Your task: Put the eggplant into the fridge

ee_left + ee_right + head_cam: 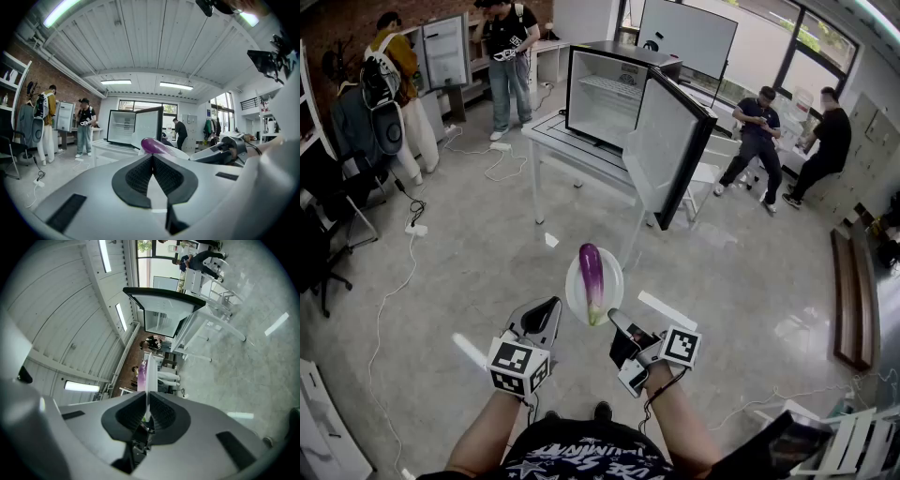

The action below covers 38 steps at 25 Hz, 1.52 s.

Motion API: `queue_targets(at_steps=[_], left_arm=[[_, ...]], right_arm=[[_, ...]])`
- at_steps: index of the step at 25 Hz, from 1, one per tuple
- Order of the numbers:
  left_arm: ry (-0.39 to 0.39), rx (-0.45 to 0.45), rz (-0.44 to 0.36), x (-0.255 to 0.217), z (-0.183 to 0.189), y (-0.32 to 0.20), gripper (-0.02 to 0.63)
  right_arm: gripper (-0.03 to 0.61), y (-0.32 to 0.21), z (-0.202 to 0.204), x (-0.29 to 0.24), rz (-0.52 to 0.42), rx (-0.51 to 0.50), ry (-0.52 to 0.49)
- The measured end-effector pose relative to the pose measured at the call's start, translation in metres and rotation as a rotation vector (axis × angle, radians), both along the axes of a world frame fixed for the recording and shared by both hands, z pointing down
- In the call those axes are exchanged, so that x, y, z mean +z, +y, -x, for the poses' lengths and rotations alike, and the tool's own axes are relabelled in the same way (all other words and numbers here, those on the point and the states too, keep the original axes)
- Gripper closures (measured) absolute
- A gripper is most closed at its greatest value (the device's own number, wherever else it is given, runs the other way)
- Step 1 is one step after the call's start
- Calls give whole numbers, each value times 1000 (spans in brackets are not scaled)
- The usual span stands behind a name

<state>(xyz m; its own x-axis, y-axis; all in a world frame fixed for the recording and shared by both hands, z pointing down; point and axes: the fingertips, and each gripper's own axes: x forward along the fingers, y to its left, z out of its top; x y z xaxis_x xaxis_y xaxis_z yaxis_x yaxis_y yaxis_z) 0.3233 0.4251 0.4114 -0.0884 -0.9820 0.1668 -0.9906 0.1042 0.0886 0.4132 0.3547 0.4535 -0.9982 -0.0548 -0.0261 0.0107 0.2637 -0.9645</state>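
Observation:
A purple eggplant lies on a white plate that is held in the air over the floor. My right gripper is shut on the plate's near rim; in the right gripper view the plate runs edge-on out of the jaws, with the eggplant beside it. My left gripper is shut with nothing in it, just left of the plate; its own view shows the eggplant past the closed tips. Ahead, the fridge stands on a white table with its door swung open.
Several people stand or sit around the room, two near a second fridge at the back left and two seated at the right. Cables trail over the grey floor. A dark bench runs along the right wall.

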Motion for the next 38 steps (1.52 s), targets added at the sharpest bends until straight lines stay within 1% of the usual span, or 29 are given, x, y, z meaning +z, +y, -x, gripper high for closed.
queue_targets(at_steps=[6,16,21,24,31,38], left_arm=[[-27,2,5,3,3,5,604],[-10,-3,10,9,14,14,604],[-7,2,15,14,20,19,604],[-6,2,22,17,26,23,604],[3,-6,27,22,45,43,604],[4,1,26,25,60,63,604]], right_arm=[[557,2,7,5,4,-3,1],[557,14,21,11,21,-27,14],[557,19,28,12,4,-30,14],[557,23,34,14,9,-31,11],[557,40,53,22,17,-41,22],[557,61,66,23,28,-28,4]])
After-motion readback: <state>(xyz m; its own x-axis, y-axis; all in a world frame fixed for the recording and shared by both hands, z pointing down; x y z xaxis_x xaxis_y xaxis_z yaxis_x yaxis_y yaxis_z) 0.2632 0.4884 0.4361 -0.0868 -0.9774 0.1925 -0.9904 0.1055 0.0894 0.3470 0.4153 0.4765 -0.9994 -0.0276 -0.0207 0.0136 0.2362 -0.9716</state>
